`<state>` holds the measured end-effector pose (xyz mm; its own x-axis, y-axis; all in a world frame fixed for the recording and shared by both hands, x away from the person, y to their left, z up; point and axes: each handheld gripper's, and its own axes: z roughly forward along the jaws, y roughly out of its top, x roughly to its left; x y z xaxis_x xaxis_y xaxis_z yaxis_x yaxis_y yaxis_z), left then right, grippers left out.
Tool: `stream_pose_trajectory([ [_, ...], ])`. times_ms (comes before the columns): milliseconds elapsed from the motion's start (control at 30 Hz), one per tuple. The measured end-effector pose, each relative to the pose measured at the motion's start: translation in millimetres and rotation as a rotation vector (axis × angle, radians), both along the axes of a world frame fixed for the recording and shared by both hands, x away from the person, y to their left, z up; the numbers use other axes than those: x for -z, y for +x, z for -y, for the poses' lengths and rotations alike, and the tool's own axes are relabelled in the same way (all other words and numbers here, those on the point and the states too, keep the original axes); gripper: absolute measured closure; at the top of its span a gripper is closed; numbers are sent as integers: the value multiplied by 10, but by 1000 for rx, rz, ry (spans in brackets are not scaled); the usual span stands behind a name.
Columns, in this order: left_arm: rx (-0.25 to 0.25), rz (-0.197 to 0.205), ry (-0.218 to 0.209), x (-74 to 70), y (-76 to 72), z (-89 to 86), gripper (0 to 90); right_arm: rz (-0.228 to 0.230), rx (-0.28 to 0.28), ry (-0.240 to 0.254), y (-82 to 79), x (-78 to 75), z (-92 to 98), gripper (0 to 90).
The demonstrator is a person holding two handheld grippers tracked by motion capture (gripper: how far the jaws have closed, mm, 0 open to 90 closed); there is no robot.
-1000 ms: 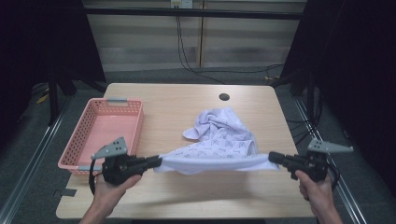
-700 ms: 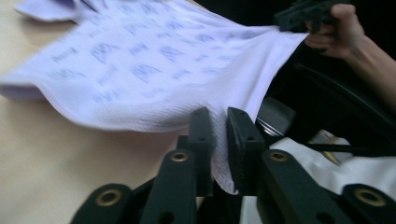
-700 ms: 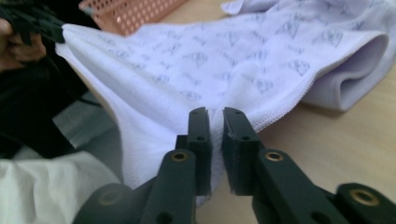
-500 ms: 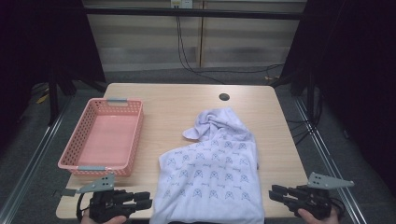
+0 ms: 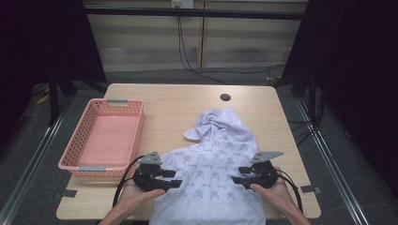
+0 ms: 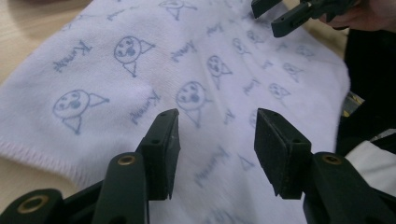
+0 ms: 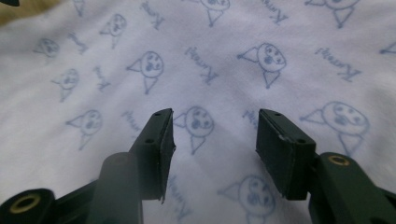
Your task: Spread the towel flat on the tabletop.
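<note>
One white printed garment (image 5: 213,180) lies flat on the worktop (image 5: 178,110) right of the pink basket (image 5: 104,138), long axis running from near edge to its bunched far end. Left tongs (image 5: 172,178) and right tongs (image 5: 237,175), earlier outside its edges, now hover over it, gaping, empty.

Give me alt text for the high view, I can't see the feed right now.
A white printed garment lies spread on a wooden table, its near edge hanging over the front. A person's hands hold the left gripper and right gripper over its two sides, jaws open. A pink basket, with nothing in it, sits at the table's left.
</note>
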<state>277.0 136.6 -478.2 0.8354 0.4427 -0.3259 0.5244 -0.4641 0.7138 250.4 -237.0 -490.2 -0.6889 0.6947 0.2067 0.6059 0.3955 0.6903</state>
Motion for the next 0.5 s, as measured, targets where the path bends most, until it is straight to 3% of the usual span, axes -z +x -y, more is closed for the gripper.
stream_pose_trajectory([
  [33,0,0,0,0,0,0,504,0,0,0,0,0,0,461],
  [67,-14,14,32,43,29,34,504,3,-7,-24,36,24,-30,464],
  [100,-12,-12,64,126,67,70,530,20,-4,-61,73,67,-67,577],
  [133,-12,-12,64,126,67,70,559,26,11,-73,74,66,-61,648],
  [167,22,-1,94,188,3,101,621,19,13,-68,78,65,-45,734],
  [200,24,21,96,197,-43,103,675,13,11,-72,61,62,-27,793],
  [233,33,7,110,189,-67,96,760,6,3,-64,35,67,-8,834],
  [300,36,1,118,184,-93,84,854,-7,-3,-54,-1,68,4,861],
  [367,51,-20,111,185,-169,54,871,-49,-39,-49,-131,47,31,882],
  [433,93,-44,130,160,-349,23,874,-90,-72,-40,-244,32,24,886],
  [500,110,-54,122,161,-430,13,873,-98,-93,-43,-314,25,16,886],
])
